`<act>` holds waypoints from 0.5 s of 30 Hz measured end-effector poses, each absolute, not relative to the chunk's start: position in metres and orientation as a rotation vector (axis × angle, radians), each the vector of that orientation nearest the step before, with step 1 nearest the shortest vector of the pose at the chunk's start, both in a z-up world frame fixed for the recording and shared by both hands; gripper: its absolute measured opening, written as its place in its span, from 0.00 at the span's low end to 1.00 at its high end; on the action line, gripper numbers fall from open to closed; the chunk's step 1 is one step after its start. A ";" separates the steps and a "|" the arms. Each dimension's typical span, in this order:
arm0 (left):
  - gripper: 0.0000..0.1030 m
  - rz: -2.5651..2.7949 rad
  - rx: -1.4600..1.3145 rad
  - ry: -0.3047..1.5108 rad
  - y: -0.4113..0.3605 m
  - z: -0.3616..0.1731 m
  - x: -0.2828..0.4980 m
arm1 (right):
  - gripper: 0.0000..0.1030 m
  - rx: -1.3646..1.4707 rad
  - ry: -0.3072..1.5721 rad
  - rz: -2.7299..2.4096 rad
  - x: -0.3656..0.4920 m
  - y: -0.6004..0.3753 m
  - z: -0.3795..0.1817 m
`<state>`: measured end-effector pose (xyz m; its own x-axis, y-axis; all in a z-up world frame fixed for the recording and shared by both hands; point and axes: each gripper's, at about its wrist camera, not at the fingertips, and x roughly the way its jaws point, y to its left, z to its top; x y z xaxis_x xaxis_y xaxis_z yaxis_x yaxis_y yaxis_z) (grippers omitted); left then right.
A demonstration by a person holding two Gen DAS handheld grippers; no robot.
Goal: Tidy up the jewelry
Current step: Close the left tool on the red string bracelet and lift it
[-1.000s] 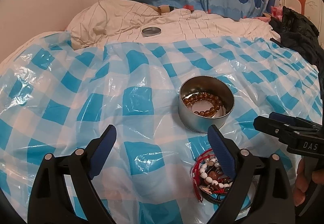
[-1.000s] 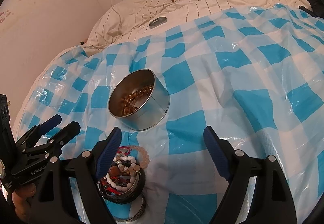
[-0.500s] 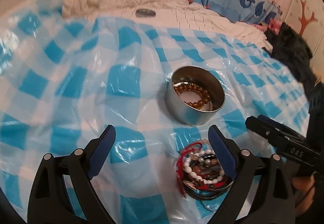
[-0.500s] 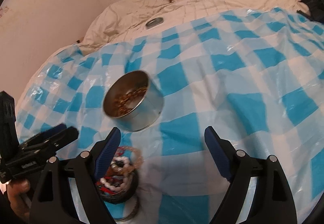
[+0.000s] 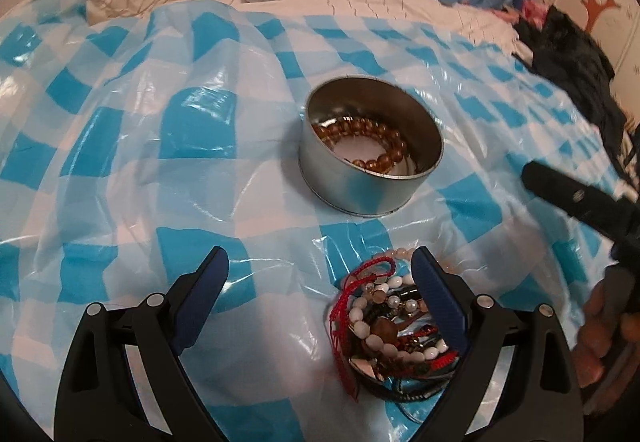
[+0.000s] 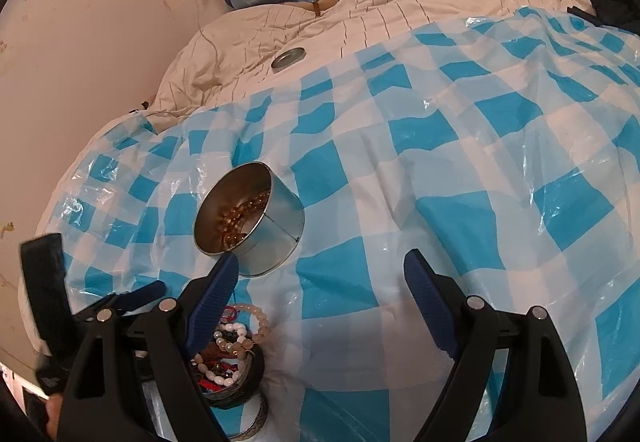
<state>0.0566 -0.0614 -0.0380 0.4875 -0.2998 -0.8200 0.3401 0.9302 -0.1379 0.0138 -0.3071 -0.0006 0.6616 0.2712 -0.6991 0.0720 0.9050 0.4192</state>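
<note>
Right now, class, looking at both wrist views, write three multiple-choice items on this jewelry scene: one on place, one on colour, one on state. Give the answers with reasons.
1. Where is the amber bead bracelet?
A. inside the round tin
B. on the pillow
C. in a gripper

2. What colour is the checked sheet?
A. green-white
B. blue-white
C. red-white

3. How is the left gripper?
A. shut on beads
B. shut, empty
C. open

Answers: A, the beads lie on the tin's floor; B, blue squares show throughout; C, its fingers stand wide apart beside the jewelry pile.

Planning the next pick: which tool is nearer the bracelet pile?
Left. The left tool has its right finger over the bracelet pile; the right tool mostly sits beside it.
</note>
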 end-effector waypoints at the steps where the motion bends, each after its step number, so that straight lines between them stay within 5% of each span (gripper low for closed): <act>1: 0.86 -0.396 0.058 0.988 -0.064 -0.040 0.057 | 0.79 0.443 0.847 0.119 0.014 -0.308 0.000; 3: 0.79 -0.406 0.086 0.985 -0.069 -0.044 0.056 | 0.79 0.448 0.845 0.123 0.013 -0.308 0.000; 10: 0.09 -0.464 0.070 1.035 -0.066 -0.046 0.056 | 0.79 0.449 0.850 0.142 0.012 -0.305 0.001; 15: 0.01 -0.551 -0.080 1.061 -0.049 -0.038 0.057 | 0.79 0.427 0.871 0.160 0.014 -0.299 -0.002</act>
<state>0.0575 -0.0491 -0.0381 0.3665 -0.4661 -0.8052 0.3905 0.8626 -0.3215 0.0139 -0.2990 -0.0025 0.6388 0.3069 -0.7055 0.0358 0.9041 0.4258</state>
